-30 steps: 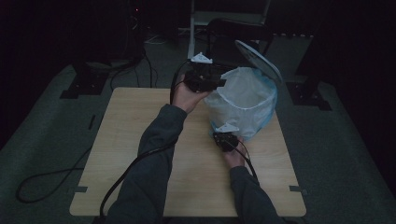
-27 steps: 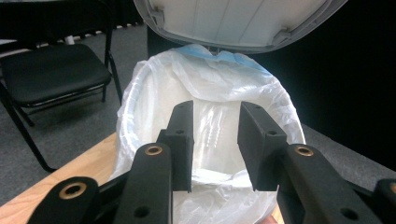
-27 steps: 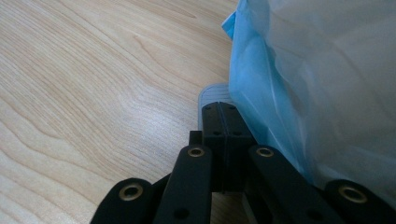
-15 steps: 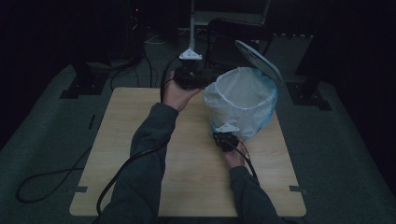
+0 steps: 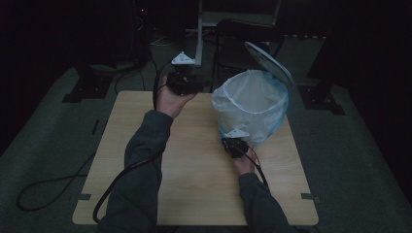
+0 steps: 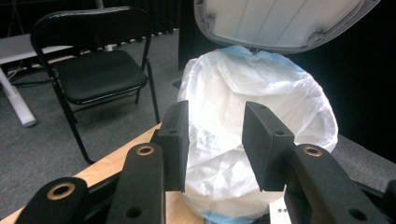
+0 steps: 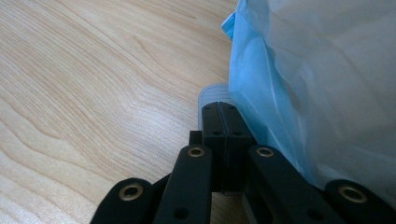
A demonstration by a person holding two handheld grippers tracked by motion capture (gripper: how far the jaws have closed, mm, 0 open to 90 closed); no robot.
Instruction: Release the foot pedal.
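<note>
Fingers of the left gripper (image 6: pixel 215 144) gape empty (just opening); right gripper (image 7: pixel 223 140) fingers pressed together.

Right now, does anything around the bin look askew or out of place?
Nothing stands out. The pedal bin stands upright on the table, lid raised, white liner folded over the rim; nothing is spilled.

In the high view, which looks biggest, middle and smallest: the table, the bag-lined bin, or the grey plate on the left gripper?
1. Table, by far the largest.
2. Bin, with its white bag.
3. Grey plate, the smallest.
The plate rides higher, nearer the camera, yet still looks smallest.
</note>
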